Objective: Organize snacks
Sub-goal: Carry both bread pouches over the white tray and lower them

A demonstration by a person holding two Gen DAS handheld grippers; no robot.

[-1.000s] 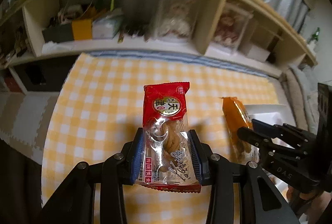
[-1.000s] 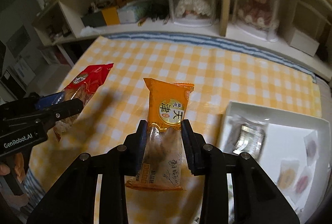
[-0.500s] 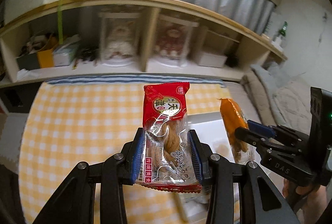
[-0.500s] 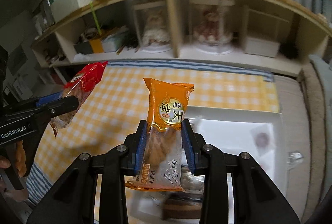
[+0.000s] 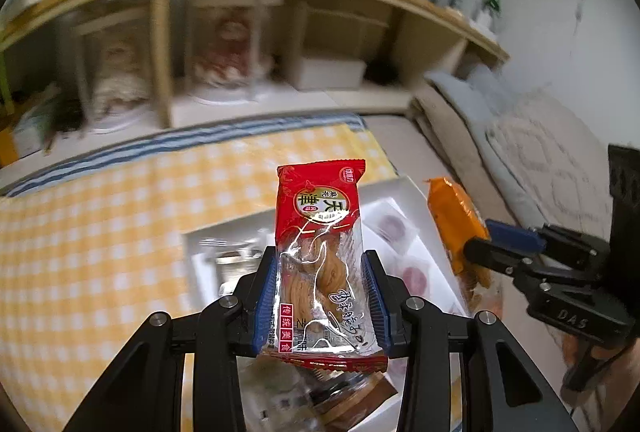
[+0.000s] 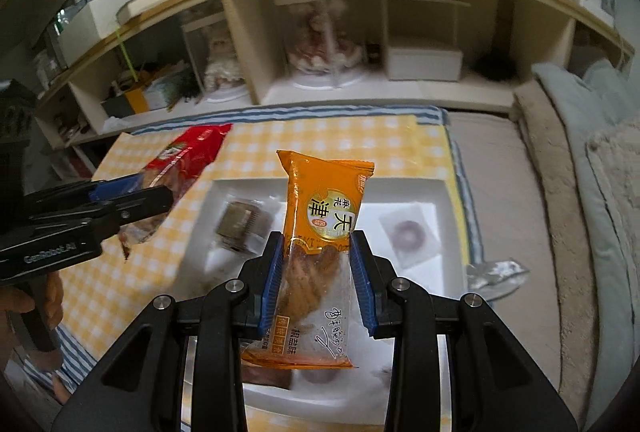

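The left claw (image 5: 322, 296) grips one red snack packet (image 5: 320, 252) by its lower half, and the right claw (image 6: 316, 288) grips one orange snack packet (image 6: 320, 248) the same way. Both hang above the white tray (image 6: 436, 192), which lies below and ahead of the fingers. Lower each packet onto a bare patch of tray, clear of the wrapped snacks lying there, and release only once it is nearly flat. Two packets are held; at least three snacks show in the tray.

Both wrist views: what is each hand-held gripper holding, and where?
Left hand-held gripper: red snack packet, lower half. Right hand-held gripper: orange snack packet, lower half.
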